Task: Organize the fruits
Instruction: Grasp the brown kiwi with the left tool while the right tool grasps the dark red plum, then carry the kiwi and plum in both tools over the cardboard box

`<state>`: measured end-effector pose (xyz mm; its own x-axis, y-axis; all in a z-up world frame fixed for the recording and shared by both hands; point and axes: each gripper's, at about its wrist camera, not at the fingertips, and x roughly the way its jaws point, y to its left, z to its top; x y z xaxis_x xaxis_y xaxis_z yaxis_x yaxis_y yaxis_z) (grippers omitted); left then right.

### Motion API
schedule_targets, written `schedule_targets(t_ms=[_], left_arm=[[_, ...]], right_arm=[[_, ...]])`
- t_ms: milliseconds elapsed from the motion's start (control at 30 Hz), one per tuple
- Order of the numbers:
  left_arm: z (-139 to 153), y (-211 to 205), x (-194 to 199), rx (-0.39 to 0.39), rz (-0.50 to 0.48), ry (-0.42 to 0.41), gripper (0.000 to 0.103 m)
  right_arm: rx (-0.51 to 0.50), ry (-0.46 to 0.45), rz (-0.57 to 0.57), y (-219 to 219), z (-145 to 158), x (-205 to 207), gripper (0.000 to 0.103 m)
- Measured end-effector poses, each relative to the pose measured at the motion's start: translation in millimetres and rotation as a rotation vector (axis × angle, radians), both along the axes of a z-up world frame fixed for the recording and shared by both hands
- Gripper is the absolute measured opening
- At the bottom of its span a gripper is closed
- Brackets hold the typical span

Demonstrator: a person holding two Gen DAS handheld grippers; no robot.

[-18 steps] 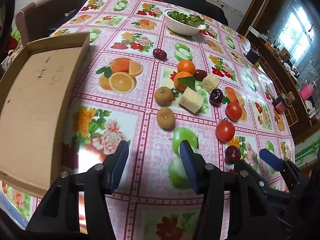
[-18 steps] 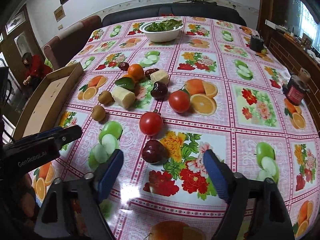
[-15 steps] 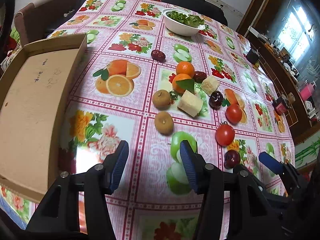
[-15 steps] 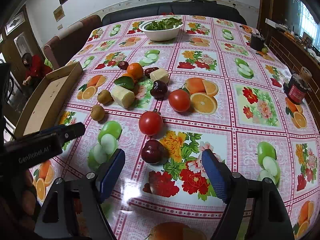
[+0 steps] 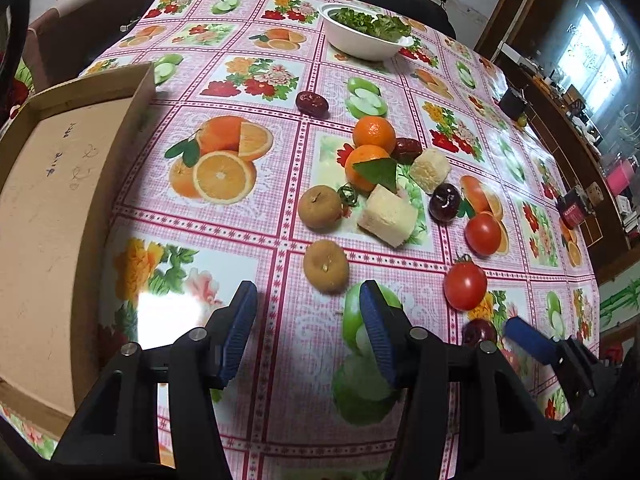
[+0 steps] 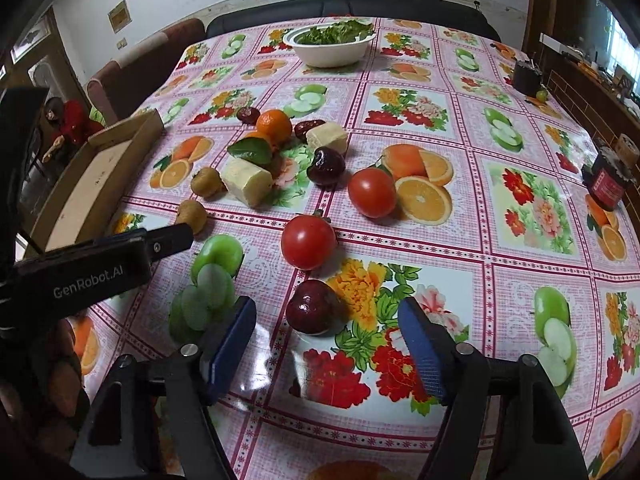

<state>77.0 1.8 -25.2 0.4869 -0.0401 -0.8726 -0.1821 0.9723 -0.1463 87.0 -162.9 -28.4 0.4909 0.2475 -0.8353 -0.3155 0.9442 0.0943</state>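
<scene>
Fruits lie loose on the fruit-print tablecloth: two brown kiwis (image 5: 325,265), two oranges (image 5: 373,132), two red tomatoes (image 6: 308,242), dark red plums (image 6: 313,307), dates and two pale cut chunks (image 5: 387,216). My left gripper (image 5: 306,320) is open and empty, just short of the nearer kiwi. My right gripper (image 6: 328,344) is open and empty, with the nearest plum lying just ahead of its fingertips. An empty cardboard tray (image 5: 44,216) sits at the left.
A white bowl of greens (image 6: 330,44) stands at the far side. A dark jar (image 6: 608,182) sits near the right edge, and a small black cup (image 6: 527,76) farther back. The left gripper's body (image 6: 92,268) shows in the right wrist view.
Both grippers have moved forward toward the fruit. The kiwi is now closer to my left gripper and the plum closer to my right gripper. Both stay open.
</scene>
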Motion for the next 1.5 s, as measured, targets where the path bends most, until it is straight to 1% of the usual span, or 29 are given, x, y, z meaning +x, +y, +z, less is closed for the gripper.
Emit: schedule_targets(t_ms=[33,133,200,233,267,300,333,467,633,800,1100,1500], left_arm=[[-1.2,-1.2,3.0,0.007,-0.002,0.004,0.052],[-6.0,-6.0,10.1,0.026,-0.009,0.004,0.052],[-7.1,-10.1,13.8,0.065,-0.007,-0.01,0.052],[-7.3,-11.0,15.1,0.08,-0.006,-0.013,0.05],[-7.4,-12.1,15.8,0.094,-0.001,-0.019,0.04],[-7.5,-13.4,15.6,0.116,0.006,-0.025,0.027],[-7.4,-14.3,15.0,0.13,0.01,-0.029,0.023],[-5.5,-10.9,10.8,0.108,0.002,-0.024,0.022],[1.2,-7.4,-2.4,0.12,0.016,-0.029,0.022],[14.4,1.1,-20.2,0.14,0.054,-0.049,0.022],[38.0,9.9,-43.4,0.163,0.077,-0.098,0.022],[51.6,20.9,-60.7,0.171,0.103,-0.131,0.022]], right_arm=[[-0.004,0.002,0.001,1.3,-2.0,1.2,0.066],[-0.029,0.0,0.006,5.7,-8.2,3.9,0.06],[-0.054,-0.015,0.007,7.7,-9.4,3.8,0.057],[-0.062,-0.025,0.006,8.1,-9.5,3.8,0.051],[-0.065,-0.025,0.008,7.3,-9.5,3.2,0.047],[-0.053,-0.026,0.018,6.9,-9.0,2.9,0.039],[-0.034,-0.022,0.031,6.5,-8.2,2.4,0.03],[-0.025,-0.02,0.034,5.7,-6.2,-0.3,0.029],[0.003,-0.031,0.019,-3.9,2.9,-6.4,0.029],[0.035,-0.037,0.011,-8.2,13.3,-11.3,0.029],[0.063,-0.064,0.053,5.6,29.2,-22.7,0.029],[0.092,-0.081,0.079,15.4,41.9,-32.0,0.029]])
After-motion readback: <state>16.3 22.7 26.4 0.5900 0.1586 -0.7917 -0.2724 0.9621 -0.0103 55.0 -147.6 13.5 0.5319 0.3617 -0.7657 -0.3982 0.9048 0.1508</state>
